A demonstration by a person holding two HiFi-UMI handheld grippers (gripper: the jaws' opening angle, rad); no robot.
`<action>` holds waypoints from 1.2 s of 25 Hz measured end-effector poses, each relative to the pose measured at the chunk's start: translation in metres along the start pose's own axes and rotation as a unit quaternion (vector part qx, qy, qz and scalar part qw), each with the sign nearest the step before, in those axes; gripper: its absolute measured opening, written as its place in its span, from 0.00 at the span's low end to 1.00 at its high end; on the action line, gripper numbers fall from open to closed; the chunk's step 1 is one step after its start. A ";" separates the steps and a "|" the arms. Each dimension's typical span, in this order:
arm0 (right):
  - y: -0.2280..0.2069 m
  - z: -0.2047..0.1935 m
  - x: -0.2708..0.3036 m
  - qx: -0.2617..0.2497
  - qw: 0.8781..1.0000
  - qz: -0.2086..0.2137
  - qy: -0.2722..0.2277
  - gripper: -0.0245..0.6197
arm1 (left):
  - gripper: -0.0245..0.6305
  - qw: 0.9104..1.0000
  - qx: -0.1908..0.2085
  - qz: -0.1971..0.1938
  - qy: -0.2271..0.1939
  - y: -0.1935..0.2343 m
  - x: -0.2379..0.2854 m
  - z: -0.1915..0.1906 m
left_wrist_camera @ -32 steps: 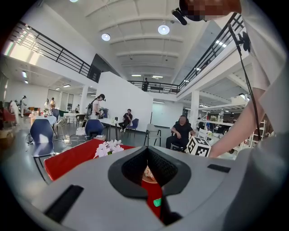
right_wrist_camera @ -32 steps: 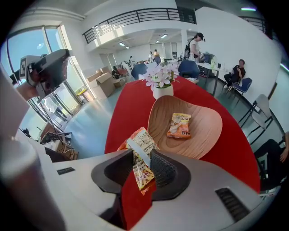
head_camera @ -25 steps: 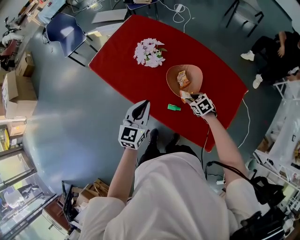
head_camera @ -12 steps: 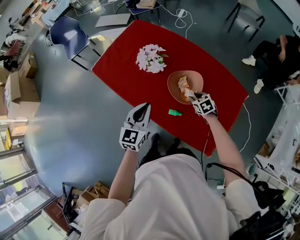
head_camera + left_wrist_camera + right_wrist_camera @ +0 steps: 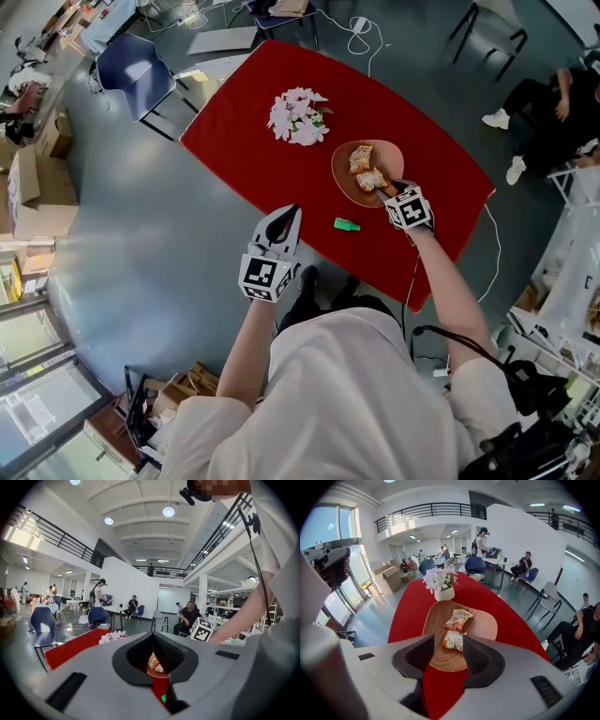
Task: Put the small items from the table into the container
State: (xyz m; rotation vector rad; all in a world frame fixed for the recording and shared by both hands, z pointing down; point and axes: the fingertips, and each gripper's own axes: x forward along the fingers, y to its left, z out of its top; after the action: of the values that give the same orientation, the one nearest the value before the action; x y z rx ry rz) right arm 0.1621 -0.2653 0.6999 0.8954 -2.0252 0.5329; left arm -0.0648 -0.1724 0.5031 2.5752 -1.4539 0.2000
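Opening empty jaws, right gripper (image 5: 389,189) hovers over bowl (image 5: 349,188) beside flowers (image 5: 298,115); left gripper (image 5: 292,211), jaws closed.

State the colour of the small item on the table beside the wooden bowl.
Small item: green, head view.

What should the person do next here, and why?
Probably move the right gripper over to the green item on the red table. Its jaws are opening with nothing gripped, two packets already lie in the wooden bowl, and the green item lies outside it.
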 end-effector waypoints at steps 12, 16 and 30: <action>0.004 -0.004 -0.007 -0.004 1.000 0.004 -0.003 0.32 | 0.05 1.000 0.018 -0.017 0.015 -0.012 0.000 0.000; 0.005 -0.005 -0.009 -0.004 1.000 0.004 -0.006 0.32 | 0.05 1.000 0.015 -0.022 0.001 -0.016 -0.002 0.004; 0.010 -0.009 -0.013 -0.006 1.000 0.006 -0.007 0.32 | 0.05 1.000 0.005 -0.016 -0.011 -0.017 -0.008 0.006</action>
State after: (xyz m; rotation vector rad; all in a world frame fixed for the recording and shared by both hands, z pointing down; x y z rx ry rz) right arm 0.1642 -0.2481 0.6934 0.8812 -2.0452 0.5216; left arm -0.0536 -0.1583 0.4945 2.6146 -1.4226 0.1770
